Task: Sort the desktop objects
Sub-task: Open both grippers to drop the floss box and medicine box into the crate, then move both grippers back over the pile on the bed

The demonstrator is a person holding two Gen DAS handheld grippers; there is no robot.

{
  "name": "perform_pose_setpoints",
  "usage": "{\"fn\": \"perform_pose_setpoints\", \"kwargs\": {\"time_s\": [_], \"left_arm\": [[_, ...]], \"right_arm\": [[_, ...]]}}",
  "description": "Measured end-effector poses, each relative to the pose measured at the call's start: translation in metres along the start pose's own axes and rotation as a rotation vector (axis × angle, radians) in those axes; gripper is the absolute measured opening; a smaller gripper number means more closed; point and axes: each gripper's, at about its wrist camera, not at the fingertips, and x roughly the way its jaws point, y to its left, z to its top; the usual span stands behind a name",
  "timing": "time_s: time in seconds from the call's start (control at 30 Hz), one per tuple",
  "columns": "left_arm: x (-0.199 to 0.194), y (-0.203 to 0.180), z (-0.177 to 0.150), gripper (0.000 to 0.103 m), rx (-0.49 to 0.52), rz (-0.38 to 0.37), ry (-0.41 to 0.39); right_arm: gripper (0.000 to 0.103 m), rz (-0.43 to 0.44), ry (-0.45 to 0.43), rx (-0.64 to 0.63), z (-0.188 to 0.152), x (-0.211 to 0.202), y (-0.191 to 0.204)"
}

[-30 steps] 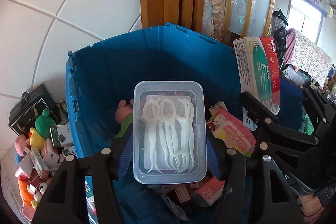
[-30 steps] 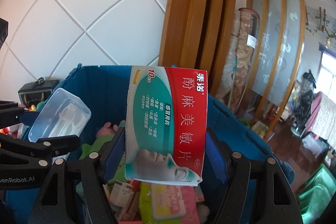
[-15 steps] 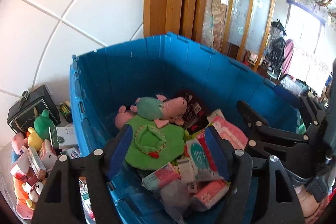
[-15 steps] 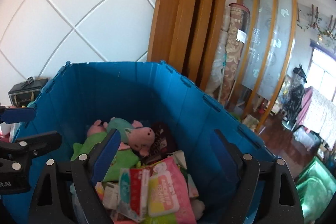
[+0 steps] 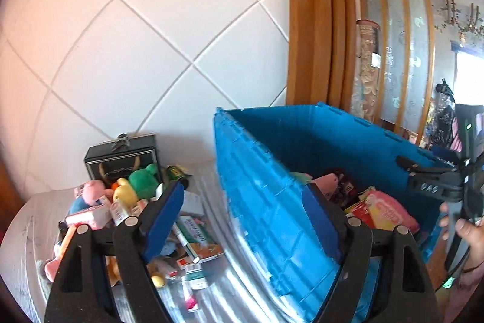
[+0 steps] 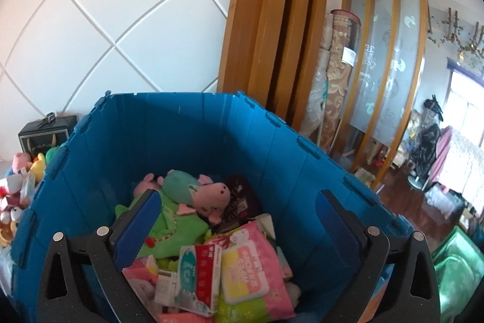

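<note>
A blue plastic crate [image 6: 193, 135] holds a pink-and-green plush pig [image 6: 193, 196], the red-and-green medicine box [image 6: 199, 271], pink wipe packs [image 6: 251, 259] and other small packets. My right gripper [image 6: 236, 226] is open and empty above the crate's inside. My left gripper [image 5: 242, 220] is open and empty, straddling the crate's left wall [image 5: 260, 202]. Left of the crate on the table lies a pile of small plush toys [image 5: 121, 196] and medicine boxes [image 5: 196, 235]. The right gripper [image 5: 435, 186] shows at the right edge of the left wrist view.
A black gift box [image 5: 121, 159] stands against the white tiled wall behind the pile. The table [image 5: 27, 235] has a light cloth. Wooden door frames [image 6: 272, 35] and a rolled carpet [image 6: 335, 74] stand behind the crate.
Both grippers opened and dropped their loads, the clear floss-pick box and the medicine box, into the crate. The left gripper then swung left over the crate's wall toward the pile.
</note>
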Motion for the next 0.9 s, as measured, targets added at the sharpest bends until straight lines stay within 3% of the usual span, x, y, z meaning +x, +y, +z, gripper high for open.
{"fn": "perform_pose_setpoints", "kwargs": {"time_s": [0.13, 0.27, 0.4, 0.6, 0.77, 0.9], "left_arm": [[-0.005, 0.052, -0.039, 0.081, -0.031, 0.117, 0.056], [-0.009, 0.104, -0.078, 0.081, -0.073, 0.181, 0.142], [-0.013, 0.153, -0.115, 0.081, -0.132, 0.224, 0.21], [-0.007, 0.205, -0.18, 0.081, -0.146, 0.329, 0.331], [0.003, 0.24, -0.23, 0.081, -0.212, 0.342, 0.419], [0.021, 0.256, -0.257, 0.081, -0.246, 0.359, 0.463]], "right_arm": [[0.103, 0.132, -0.109, 0.014, 0.005, -0.048, 0.026], [0.103, 0.276, -0.237, 0.001, 0.008, -0.095, 0.071], [0.103, 0.428, -0.272, -0.052, 0.001, -0.114, 0.129], [0.103, 0.6, -0.109, -0.109, -0.048, -0.092, 0.222], [0.103, 0.604, 0.074, -0.206, -0.104, -0.047, 0.274], [0.103, 0.583, 0.244, -0.23, -0.149, -0.004, 0.288]]}}
